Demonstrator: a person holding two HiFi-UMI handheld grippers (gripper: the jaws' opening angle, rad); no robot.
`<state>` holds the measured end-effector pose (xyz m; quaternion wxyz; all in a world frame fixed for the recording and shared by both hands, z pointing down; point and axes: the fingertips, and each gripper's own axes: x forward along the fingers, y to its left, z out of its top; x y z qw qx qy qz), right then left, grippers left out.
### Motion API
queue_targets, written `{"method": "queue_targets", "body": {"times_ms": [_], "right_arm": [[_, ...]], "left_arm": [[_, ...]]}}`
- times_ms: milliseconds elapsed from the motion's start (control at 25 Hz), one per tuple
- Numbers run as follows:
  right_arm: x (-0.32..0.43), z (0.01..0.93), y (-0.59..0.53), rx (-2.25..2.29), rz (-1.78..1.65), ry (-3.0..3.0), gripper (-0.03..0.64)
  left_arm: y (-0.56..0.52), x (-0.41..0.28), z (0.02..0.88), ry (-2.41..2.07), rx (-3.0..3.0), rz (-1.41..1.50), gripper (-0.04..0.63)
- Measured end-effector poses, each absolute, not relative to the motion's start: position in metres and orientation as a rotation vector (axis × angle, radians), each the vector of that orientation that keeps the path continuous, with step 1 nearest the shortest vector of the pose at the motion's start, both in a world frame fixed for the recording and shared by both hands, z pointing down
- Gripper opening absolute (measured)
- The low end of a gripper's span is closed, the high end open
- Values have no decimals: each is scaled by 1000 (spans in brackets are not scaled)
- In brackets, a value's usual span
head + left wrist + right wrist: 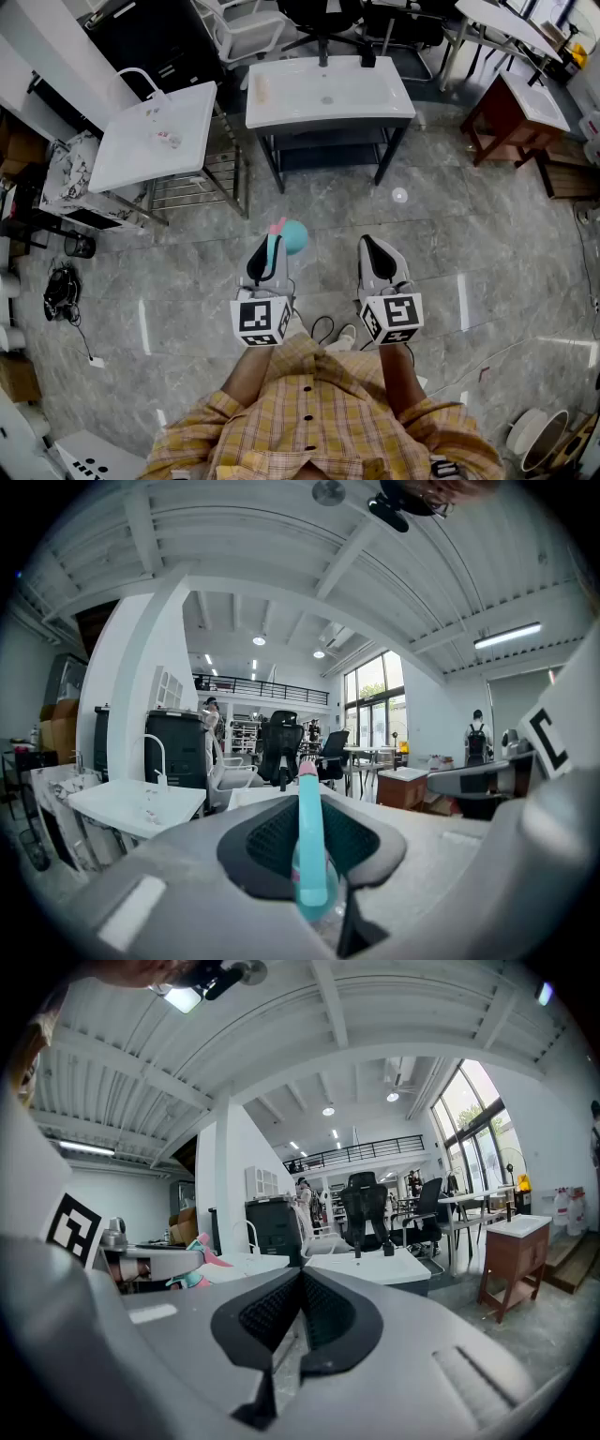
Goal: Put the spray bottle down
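A teal spray bottle (293, 237) with a pink tip sits clamped between the jaws of my left gripper (267, 247), held above the grey floor. In the left gripper view the spray bottle (309, 850) stands as a narrow teal strip between the dark pads, and the left gripper (306, 803) is shut on it. My right gripper (373, 247) hangs level beside it, a little to the right. In the right gripper view the right gripper (300, 1277) has its jaws pressed together with nothing in them, and the spray bottle (194, 1277) shows at the left.
A white washbasin on a dark stand (328, 94) is straight ahead, and another white basin with a tap (155, 136) stands at the left. A brown cabinet with a basin (516, 112) is at the right. Office chairs stand behind. Cables lie on the floor by my feet.
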<state>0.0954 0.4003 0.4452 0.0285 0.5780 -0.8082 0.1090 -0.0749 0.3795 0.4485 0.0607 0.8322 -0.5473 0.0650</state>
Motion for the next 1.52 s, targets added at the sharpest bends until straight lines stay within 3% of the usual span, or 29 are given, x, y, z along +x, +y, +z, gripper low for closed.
{"method": "queue_targets", "body": {"times_ms": [960,1520], "right_arm": [[-6,428,381,1863,267,-2454,2],[-6,448,229,1848,310,-2513,2]], "left_arm": [[362,-147,464,-1529,2642,170,69],[225,-142,469,-1539,2701,220,69]]}}
